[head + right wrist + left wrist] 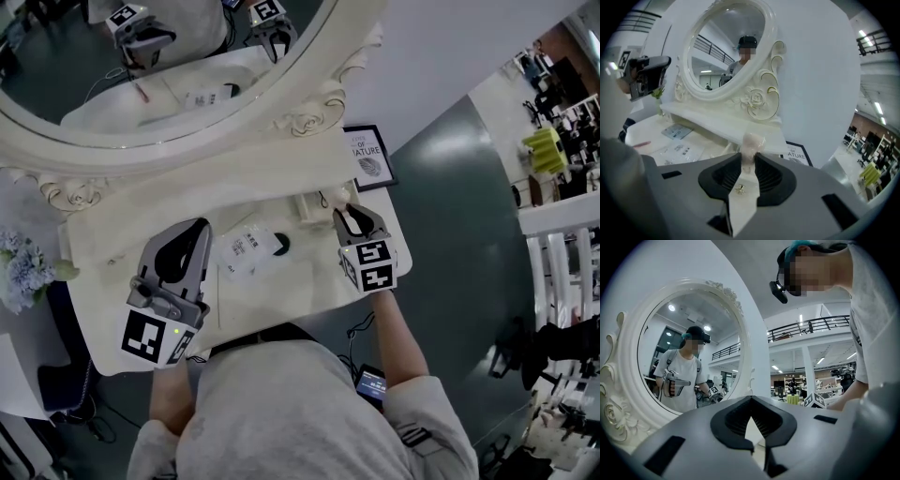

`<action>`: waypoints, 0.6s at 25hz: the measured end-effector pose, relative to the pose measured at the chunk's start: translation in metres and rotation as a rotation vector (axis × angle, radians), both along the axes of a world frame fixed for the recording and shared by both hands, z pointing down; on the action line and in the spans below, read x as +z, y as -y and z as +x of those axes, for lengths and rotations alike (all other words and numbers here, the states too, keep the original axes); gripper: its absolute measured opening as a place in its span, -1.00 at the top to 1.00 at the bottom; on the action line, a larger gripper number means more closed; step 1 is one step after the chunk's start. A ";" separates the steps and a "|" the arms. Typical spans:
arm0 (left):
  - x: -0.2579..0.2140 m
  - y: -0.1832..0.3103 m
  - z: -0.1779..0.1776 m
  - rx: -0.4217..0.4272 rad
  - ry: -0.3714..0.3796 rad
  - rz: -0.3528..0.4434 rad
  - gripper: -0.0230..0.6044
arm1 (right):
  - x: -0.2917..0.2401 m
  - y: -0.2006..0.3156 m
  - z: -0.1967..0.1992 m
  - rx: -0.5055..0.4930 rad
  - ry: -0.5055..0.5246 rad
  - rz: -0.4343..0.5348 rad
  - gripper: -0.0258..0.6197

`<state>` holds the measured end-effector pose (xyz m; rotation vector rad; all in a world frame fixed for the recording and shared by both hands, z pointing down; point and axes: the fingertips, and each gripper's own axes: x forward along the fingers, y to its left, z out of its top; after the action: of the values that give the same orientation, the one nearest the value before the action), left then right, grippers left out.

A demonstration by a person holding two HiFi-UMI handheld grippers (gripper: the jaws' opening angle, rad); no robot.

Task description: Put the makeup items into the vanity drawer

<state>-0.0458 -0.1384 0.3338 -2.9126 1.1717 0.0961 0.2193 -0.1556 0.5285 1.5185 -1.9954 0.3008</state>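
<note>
Two handheld grippers are held over a white vanity surface [281, 295], seen from above the person's head. An oval mirror [187, 150] in a carved white frame stands along the back of the surface and reflects both grippers. A framed print [368, 157] leans against the wall to the right of the mirror. A bunch of pale blue flowers [23, 267] sits past the surface's left end. Flat packets [246, 251] with printed labels lie on the surface between the two grippers, and a small black round item [281, 246] lies just beside them. The left gripper [199, 228] is held level over the left part of the surface and faces the mirror. Its jaws are drawn together with nothing between them. The right gripper [345, 208] tilts downward over the right end of the surface, near the mirror's scrolled base. Its jaws are clenched on a small clear packet [751, 145], a thin card in plastic wrap with a pale pink lump at its top. The packet sticks out beyond the jaw tips, raised off the surface.
</note>
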 end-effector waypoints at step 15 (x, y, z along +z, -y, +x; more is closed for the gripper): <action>0.002 -0.003 -0.002 -0.021 0.010 -0.005 0.89 | 0.020 0.005 -0.001 -0.429 -0.673 -0.040 0.62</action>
<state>-0.0479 -0.1353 0.3357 -2.9003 1.2025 0.0783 0.2186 -0.1603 0.5487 0.9464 -1.6774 -0.3103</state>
